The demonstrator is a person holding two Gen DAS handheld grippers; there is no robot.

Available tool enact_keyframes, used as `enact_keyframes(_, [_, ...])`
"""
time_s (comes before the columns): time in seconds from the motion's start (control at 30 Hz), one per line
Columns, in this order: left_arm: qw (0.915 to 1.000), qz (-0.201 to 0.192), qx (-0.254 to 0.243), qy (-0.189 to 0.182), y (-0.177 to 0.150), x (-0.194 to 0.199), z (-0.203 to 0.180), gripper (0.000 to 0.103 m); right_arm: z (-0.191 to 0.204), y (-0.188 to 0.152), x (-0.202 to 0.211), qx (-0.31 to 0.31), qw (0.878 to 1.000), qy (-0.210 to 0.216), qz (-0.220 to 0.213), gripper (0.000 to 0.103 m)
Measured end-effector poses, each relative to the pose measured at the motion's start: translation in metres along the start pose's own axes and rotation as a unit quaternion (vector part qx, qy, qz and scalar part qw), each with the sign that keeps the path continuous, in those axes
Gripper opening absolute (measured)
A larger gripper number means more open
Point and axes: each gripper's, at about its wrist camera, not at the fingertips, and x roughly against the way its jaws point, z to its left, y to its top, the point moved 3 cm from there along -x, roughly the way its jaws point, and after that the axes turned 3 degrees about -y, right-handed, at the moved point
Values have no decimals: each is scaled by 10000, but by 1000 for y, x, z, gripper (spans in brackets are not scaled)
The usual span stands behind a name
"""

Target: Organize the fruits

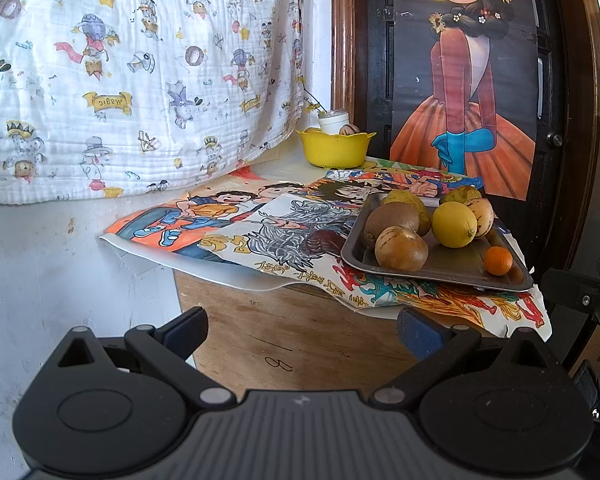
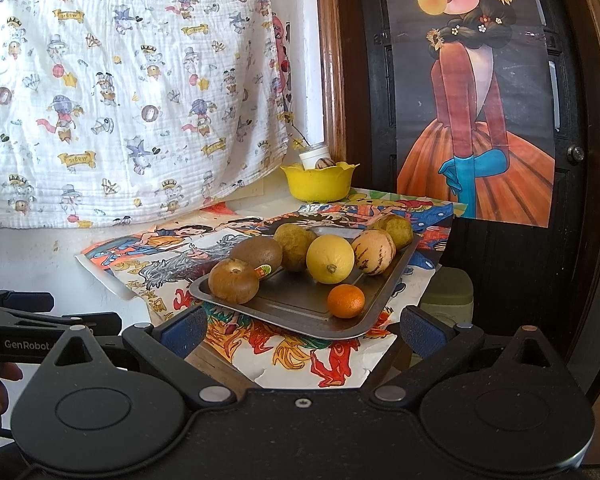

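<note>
Dark rectangular metal tray (image 2: 300,312) on cartoon-printed paper sheets (image 2: 160,268), holding round yellow lemon (image 2: 330,258), small orange mandarin (image 2: 345,300), brown fuzzy kiwi (image 2: 257,253), other brownish fruits. Scalloped yellow plastic bowl (image 2: 319,183) well behind, near the wall. Left gripper (image 1: 302,330) spread wide, empty. Right gripper (image 2: 303,330) likewise apart, empty, just short of tray.
</note>
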Motion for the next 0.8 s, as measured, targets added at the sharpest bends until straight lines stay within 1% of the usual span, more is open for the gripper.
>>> enact_keyframes(0.3, [10000,17,19,17,-1,0,-1,103,0,1,-1,2,10000,1,2,102])
enact_keyframes(0.4, [9999,64,46,134,-1,0,0,103,0,0,0,2,10000,1,5,102])
enact_keyframes(0.53, [9999,52,148,49,-1,1,4,103,0,1,-1,6,10000,2,8,102])
enact_keyframes(0.8, [10000,37,79,-15,0,2,2,103,0,0,-1,8,10000,3,13,102])
